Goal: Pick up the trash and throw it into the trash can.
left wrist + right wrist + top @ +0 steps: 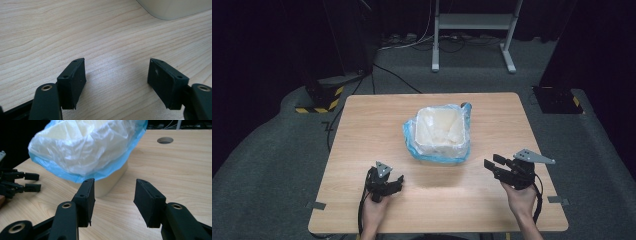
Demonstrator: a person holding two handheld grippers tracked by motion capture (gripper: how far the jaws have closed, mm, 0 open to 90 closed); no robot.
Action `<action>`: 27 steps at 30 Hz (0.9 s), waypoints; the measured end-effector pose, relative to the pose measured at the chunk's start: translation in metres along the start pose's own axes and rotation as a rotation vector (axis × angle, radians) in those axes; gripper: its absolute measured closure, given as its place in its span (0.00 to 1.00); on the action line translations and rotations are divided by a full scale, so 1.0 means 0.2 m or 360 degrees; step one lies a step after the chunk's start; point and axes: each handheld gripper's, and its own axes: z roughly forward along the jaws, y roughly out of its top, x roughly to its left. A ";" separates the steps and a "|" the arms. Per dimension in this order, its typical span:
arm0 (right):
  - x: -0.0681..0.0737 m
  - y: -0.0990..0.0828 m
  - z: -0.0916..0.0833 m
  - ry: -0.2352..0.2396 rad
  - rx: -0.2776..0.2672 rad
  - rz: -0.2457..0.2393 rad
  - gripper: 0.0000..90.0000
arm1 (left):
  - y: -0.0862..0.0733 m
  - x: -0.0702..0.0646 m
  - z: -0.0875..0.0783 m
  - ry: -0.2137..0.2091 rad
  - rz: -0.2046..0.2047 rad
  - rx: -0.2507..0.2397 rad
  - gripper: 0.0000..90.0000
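Observation:
A cream bin (439, 135) lined with a blue-edged clear plastic bag (462, 150) stands at the middle of the wooden table (372, 120). My left gripper (399, 181) rests near the front left, its jaws open and pointing towards the bin. In the left gripper view the left gripper (116, 61) has bare wood between its jaws, and the bin's base (172, 10) shows ahead. My right gripper (491, 161) hovers at the front right, open, facing the bin. In the right gripper view the right gripper (115, 181) is empty, with the bag (85, 150) draped over the bin (110, 182) just ahead.
A round cable hole (165, 140) sits in the table beyond the bin. My left gripper (20, 183) shows at the far left of the right gripper view. A grey metal stand (474, 22) and black bases with striped tape (319, 97) are on the floor behind.

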 end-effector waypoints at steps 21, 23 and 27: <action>-0.04 -0.27 0.17 -0.0226 0.0200 -0.0114 0.52 | 0.00 0.00 0.00 -0.0002 -0.0004 0.0000 0.34; -0.05 -0.28 0.18 -0.0245 0.0226 -0.0120 0.52 | 0.00 0.00 0.00 -0.0002 -0.0004 0.0000 0.34; -0.05 -0.31 0.21 -0.0279 0.0270 -0.0122 0.51 | 0.00 0.00 0.00 0.0000 0.0001 0.0001 0.34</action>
